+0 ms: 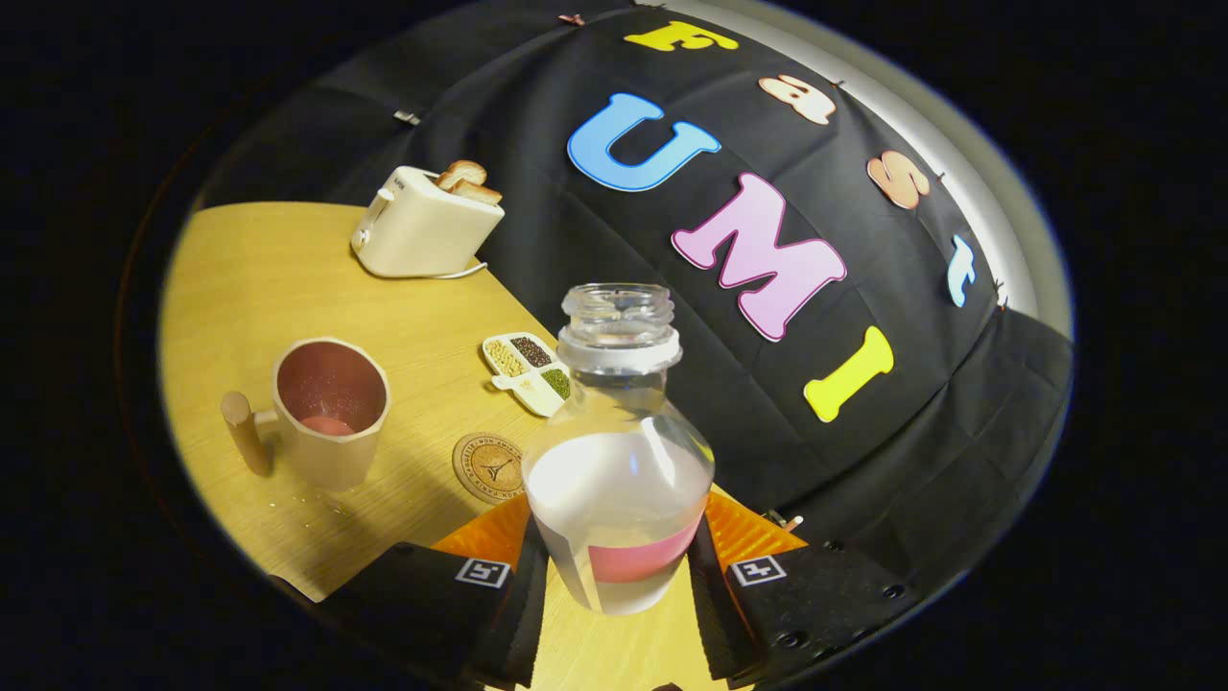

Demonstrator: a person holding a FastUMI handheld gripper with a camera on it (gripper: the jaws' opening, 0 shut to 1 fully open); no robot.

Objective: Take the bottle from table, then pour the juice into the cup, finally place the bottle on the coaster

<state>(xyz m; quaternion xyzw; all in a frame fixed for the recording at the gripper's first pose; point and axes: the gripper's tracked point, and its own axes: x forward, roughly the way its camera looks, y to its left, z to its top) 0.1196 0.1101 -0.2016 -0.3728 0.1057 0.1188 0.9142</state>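
The gripper (619, 576) is pinching the open bottle (619, 451) between its two fingers, and the cup (331, 413) is already holding some pink juice, so the pouring step is probably ending. The next move is asking to carry the bottle upright to the coaster (487, 468), just beside the fingers. One bottle, one cup, one coaster, one toaster (422, 226) and one seed tray (530, 372) are standing on the table (259, 278).

One bottle (619, 451), one cup (326, 413), one coaster (487, 467), one toaster (422, 226) (two toast slices (467, 179)), one seed tray (531, 369).
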